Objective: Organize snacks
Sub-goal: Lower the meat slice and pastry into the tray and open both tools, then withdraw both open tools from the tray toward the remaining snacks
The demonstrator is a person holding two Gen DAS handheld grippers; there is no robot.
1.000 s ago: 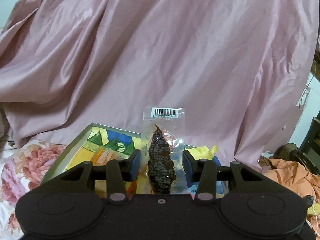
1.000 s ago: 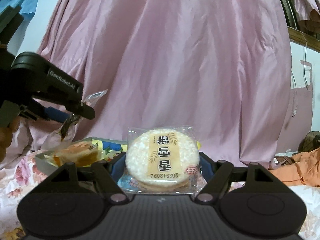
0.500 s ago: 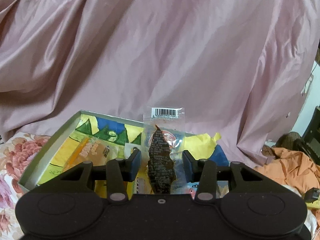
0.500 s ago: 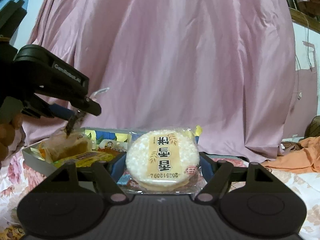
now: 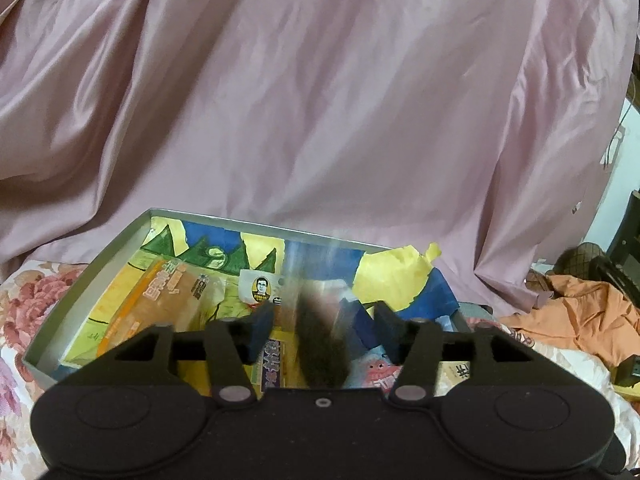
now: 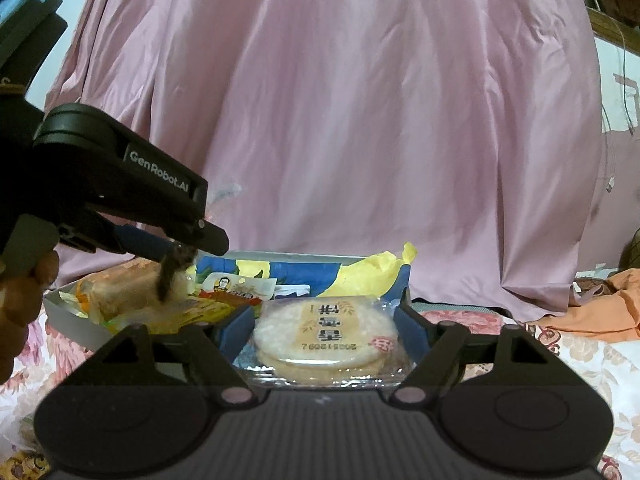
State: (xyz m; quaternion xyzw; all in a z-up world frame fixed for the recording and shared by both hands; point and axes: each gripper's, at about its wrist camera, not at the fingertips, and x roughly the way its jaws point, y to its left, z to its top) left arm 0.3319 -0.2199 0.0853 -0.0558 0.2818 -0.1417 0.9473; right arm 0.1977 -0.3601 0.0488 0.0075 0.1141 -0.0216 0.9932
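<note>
Since the earlier frames both claws have come lower over the tray, and their jaws are now parting. The left claw (image 5: 324, 320) is opening: the dark dried-snack packet (image 5: 320, 344) sits blurred between the spread blue pads, no longer pressed, apparently slipping down toward the middle of the tray. In the right wrist view the same packet (image 6: 172, 276) dangles just under that claw's tip. The right claw (image 6: 326, 332) is opening too; the rice cracker packet (image 6: 328, 338) lies tilted between its pads, which stand just clear of the wrapper's sides, above the tray's near right corner.

Outward, the grey-walled tray (image 5: 80, 280) rests on the floral bed and already carries an orange snack bag (image 5: 160, 300) along its left side, a small white packet with a portrait label (image 5: 260, 288) near the middle, and loose yellow paper (image 5: 396, 276) at the far right corner.

The risk I judge: two releases together over a crowded tray. The dark packet could land on edge against the orange bag, and the cracker packet, close to the near wall, could catch the rim and tip out onto the bed.
</note>
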